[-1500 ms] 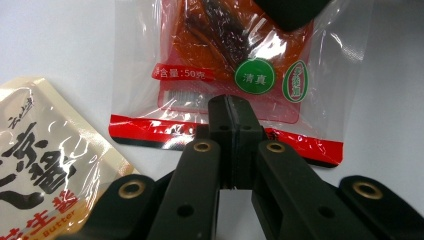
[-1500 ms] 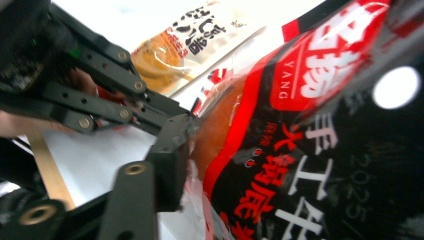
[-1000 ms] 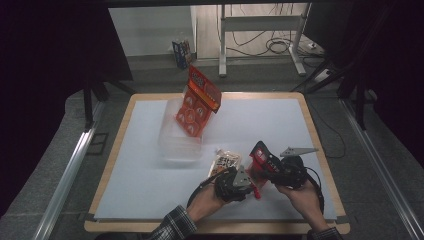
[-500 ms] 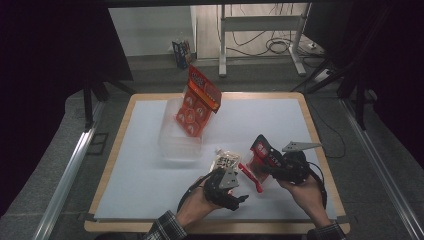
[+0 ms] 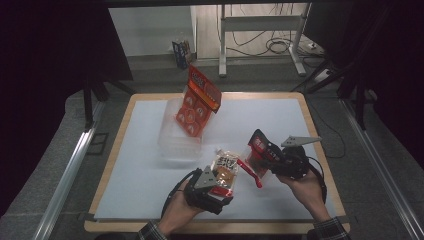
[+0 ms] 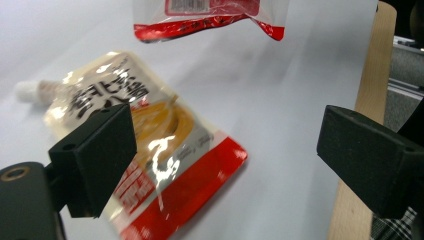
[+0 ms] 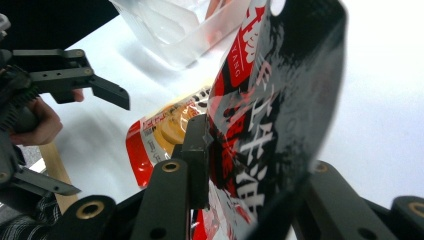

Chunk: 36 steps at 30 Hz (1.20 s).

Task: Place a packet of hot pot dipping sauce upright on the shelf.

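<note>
A beige and red spouted pouch [image 5: 225, 167] [image 6: 150, 150] lies flat on the white table. My left gripper [image 5: 220, 189] [image 6: 232, 155] hovers open at its near end, and the left jaw overlaps the pouch. My right gripper [image 5: 267, 159] [image 7: 245, 170] is shut on a black and red snack packet [image 5: 257, 147] [image 7: 280, 100], held upright just right of the pouch. The packet's red lower edge [image 6: 210, 15] hangs above the table. The right gripper view also takes in the pouch [image 7: 165, 130] and the open left gripper [image 7: 102, 147].
A clear plastic container [image 5: 180, 135] [image 7: 185, 30] stands at the table's middle left, with an orange-red packet [image 5: 197, 102] leaning up out of it. The table's wooden rim [image 5: 320, 150] [image 6: 362, 100] runs close on the right. A person's hands hold both grippers.
My left gripper has drawn back to the left and toward the near edge, away from the right gripper. The right gripper has raised the black and red packet slightly. The pouch stays put.
</note>
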Each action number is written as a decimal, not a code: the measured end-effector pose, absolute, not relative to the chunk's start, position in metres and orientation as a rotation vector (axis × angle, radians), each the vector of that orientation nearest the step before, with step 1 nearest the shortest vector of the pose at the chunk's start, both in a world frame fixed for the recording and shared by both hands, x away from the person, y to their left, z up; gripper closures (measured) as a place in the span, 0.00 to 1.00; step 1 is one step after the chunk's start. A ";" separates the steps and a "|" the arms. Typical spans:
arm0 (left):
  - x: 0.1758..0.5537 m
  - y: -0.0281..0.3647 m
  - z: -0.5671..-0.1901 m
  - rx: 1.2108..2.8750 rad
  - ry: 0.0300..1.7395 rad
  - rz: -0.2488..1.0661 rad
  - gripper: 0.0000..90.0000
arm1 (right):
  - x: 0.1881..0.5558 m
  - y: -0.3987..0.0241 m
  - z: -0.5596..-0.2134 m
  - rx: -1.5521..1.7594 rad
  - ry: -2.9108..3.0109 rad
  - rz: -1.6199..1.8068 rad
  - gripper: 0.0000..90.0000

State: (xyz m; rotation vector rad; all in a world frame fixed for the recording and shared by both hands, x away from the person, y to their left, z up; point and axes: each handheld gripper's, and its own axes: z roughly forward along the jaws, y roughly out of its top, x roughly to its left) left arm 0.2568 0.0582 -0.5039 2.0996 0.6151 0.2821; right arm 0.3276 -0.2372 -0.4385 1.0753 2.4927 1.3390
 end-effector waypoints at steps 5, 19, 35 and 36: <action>0.249 0.076 -0.504 2.088 0.649 0.290 0.08 | 0.331 -0.230 -0.433 1.038 2.500 1.333 0.76; 0.230 0.112 -0.512 2.103 0.752 0.339 0.04 | 0.348 -0.207 -0.418 0.956 2.511 1.329 0.76; 0.213 0.137 -0.517 2.098 0.802 0.423 0.02 | 0.373 -0.166 -0.410 0.848 2.560 1.352 0.76; 0.211 0.139 -0.517 2.092 0.809 0.424 0.02 | 0.375 -0.164 -0.411 0.839 2.562 1.354 0.76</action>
